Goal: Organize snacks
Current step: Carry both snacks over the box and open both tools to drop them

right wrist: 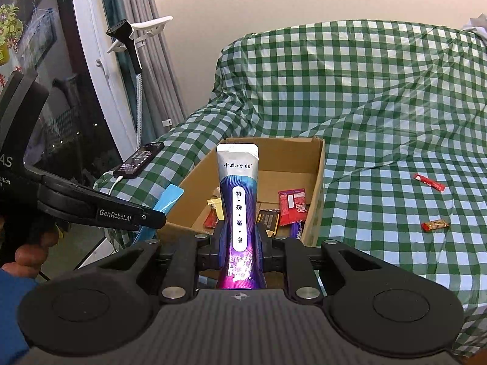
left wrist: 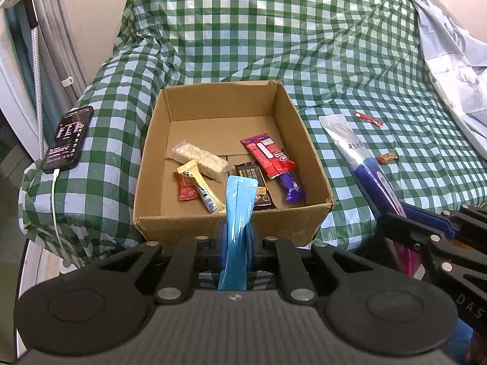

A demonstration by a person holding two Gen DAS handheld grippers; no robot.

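Snacks sit mostly in the box (left wrist: pixel 231 225) on the checked sofa; two small ones (right wrist: pixel 429 182) (right wrist: pixel 435 225) lie loose on the cover to its right. Your left hand-held gripper (left wrist: pixel 236 237) pinches a blue sachet (left wrist: pixel 239 200), your right hand-held gripper (right wrist: pixel 240 243) a purple pouch (right wrist: pixel 239 200) printed 中恩特膳 and 特殊膳食. Both packs look light, soft and slick, so grip them mid-body. The gripper's side reads "GenRobot.AI".

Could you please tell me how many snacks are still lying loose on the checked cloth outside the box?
2: a red stick packet farther back, and a small red-and-gold candy nearer, both right of the cardboard box. Others may be hidden.
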